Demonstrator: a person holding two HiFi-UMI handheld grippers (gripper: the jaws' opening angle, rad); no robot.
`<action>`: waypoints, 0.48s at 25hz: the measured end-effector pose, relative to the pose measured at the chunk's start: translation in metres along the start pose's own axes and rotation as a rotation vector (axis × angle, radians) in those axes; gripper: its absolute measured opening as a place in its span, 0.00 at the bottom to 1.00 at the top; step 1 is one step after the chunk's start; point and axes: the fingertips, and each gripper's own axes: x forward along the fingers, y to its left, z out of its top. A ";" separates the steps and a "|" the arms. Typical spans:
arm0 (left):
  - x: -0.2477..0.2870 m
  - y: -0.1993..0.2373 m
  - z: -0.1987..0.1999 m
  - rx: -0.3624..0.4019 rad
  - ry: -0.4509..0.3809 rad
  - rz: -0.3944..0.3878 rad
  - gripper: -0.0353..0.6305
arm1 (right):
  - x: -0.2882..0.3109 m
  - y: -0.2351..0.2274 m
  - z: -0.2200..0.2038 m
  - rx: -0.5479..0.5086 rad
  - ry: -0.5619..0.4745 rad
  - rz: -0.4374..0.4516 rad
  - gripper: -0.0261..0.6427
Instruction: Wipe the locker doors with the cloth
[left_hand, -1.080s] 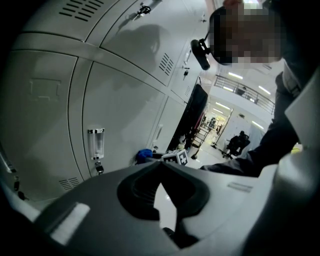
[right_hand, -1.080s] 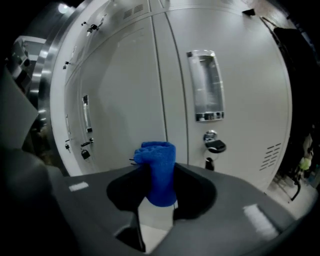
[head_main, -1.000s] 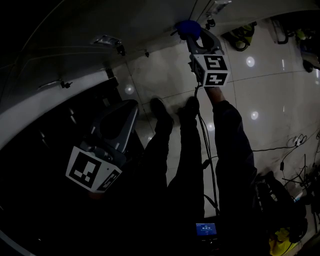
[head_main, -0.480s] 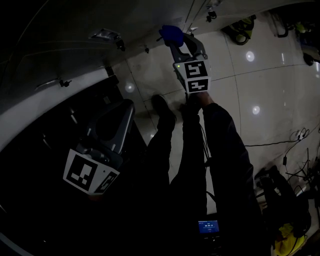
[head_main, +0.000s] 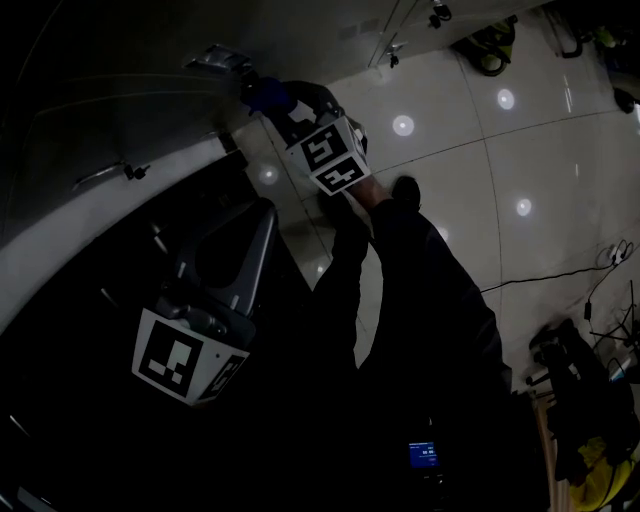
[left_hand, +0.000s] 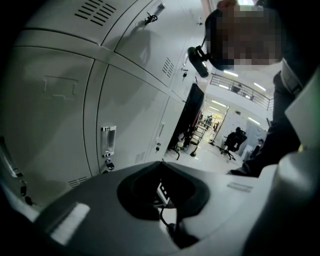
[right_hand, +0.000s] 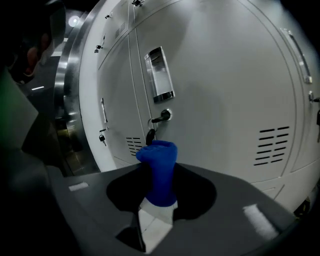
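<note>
Head view, very dim. The right gripper (head_main: 287, 106) sits at about 11 o'clock, up against the row of grey locker doors (right_hand: 220, 85). Its marker cube (head_main: 327, 158) faces the camera, with my dark sleeve (head_main: 430, 290) running back from it toward 5 o'clock.

Right gripper view: the jaws are pinching the cloth (right_hand: 159, 170). It is blue, bunched into a thick roll, and it stands up out of the gap between them. The top of the roll lies just below a door's latch (right_hand: 162, 117) and its hanging key (right_hand: 150, 135). A recessed handle plate (right_hand: 160, 75) is above at 12 o'clock, and vent slots (right_hand: 272, 145) are off at 3 o'clock. I cannot tell whether the cloth is touching the door face or sits just short of it.

The left gripper (head_main: 257, 213) is at 8 o'clock in the head view, well apart from the right one. Its own view shows the jaws pressed together with nothing between them. They point along another run of locker doors toward a bright hallway (left_hand: 220, 140) at 3 o'clock.

The glossy tiled floor (head_main: 480, 140) fills the 1 to 3 o'clock part of the head view, with ceiling lights mirrored in it.
</note>
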 end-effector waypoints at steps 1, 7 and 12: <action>0.000 0.000 0.000 0.006 0.002 -0.005 0.02 | 0.006 0.005 0.003 0.000 -0.006 0.011 0.23; -0.002 0.003 -0.004 0.011 0.017 -0.017 0.02 | 0.021 0.001 0.012 0.021 -0.027 0.010 0.23; 0.002 0.001 -0.004 0.007 0.023 -0.025 0.02 | 0.002 -0.040 0.006 0.011 -0.005 -0.040 0.23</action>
